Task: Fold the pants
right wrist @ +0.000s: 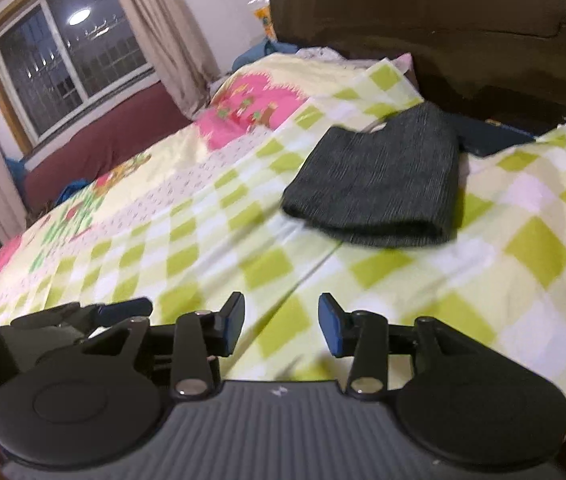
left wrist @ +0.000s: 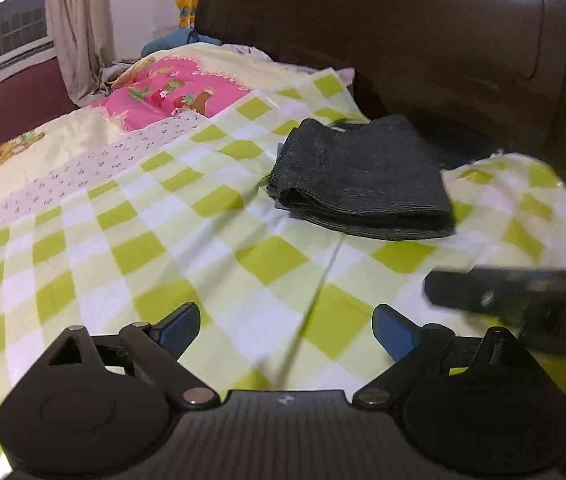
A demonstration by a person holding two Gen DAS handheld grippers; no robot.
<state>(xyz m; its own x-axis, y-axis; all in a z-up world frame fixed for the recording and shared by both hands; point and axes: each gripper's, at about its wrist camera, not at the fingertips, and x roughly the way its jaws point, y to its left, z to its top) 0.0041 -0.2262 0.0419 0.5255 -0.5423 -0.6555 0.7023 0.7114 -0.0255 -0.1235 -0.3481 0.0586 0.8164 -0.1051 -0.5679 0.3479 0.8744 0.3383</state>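
Pants (left wrist: 359,178) of dark grey fabric are seen folded into a compact stack on the green-and-white checked sheet (left wrist: 155,248), close to the dark headboard (left wrist: 403,40). The left gripper (left wrist: 286,330) is held above the sheet with its jaws spread wide; nothing is gripped or touched by the blue-padded fingertips (left wrist: 181,324). The right gripper (right wrist: 281,328) is likewise held with its jaws apart, though less widely, and nothing is clamped between them. Both grippers are kept well short of the pants. A dark, blurred shape at the right edge of the left wrist view is probably the right gripper's body. A pink patterned quilt (right wrist: 259,100) is spread further up the bed, beside a curtained window (right wrist: 71,56).
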